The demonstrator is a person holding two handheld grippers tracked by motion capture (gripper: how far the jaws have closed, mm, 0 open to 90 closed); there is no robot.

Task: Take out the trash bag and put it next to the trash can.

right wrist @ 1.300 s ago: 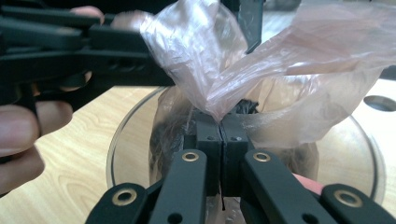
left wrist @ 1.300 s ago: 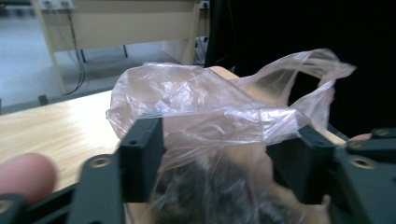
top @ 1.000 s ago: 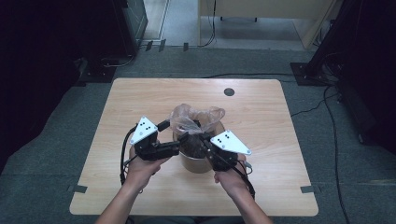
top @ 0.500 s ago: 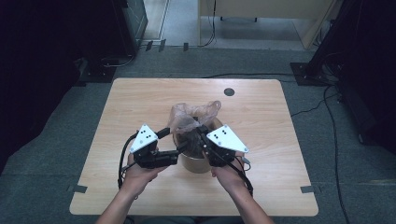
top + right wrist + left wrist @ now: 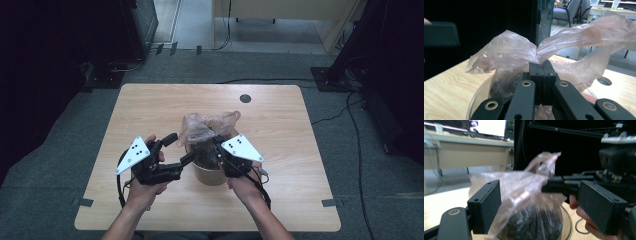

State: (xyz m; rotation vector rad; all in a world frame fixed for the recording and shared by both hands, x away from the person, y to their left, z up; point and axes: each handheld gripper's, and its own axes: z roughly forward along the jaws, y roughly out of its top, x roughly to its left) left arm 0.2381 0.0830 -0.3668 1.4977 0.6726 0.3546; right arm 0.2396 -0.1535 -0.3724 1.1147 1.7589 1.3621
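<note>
One plastic bag (image 5: pixel 207 127): thin, see-through, pinkish film, crumpled and wrinkled, loose top flaring up in ragged flaps. Dark lumpy contents at the bottom, can't tell what. The bag sits inside one round bowl (image 5: pixel 210 173) with a tan wall and clear-looking rim, near the middle of the counter (image 5: pixel 150 105), towards the person's edge.

Counter: light wood grain, rounded corners, one small dark round hole (image 5: pixel 245 98) beyond the bowl, well apart from it.

Two grippers, both black with flat rectangular pads, and a grey three-cornered plate with dots on top of each.

Right gripper (image 5: pixel 542 65): on the bowl's right side, jaws pressed fully together, pinching a gathered twist of bag film; the film fans out to both sides of the pinch.

Left gripper (image 5: pixel 179 149): on the bowl's left side, jaws wide apart, holding nothing. One pad close to the bowl wall, contact unclear. In the left gripper view the bag shows between the pads, neither pressing on it.

Two hands, one per gripper.
</note>
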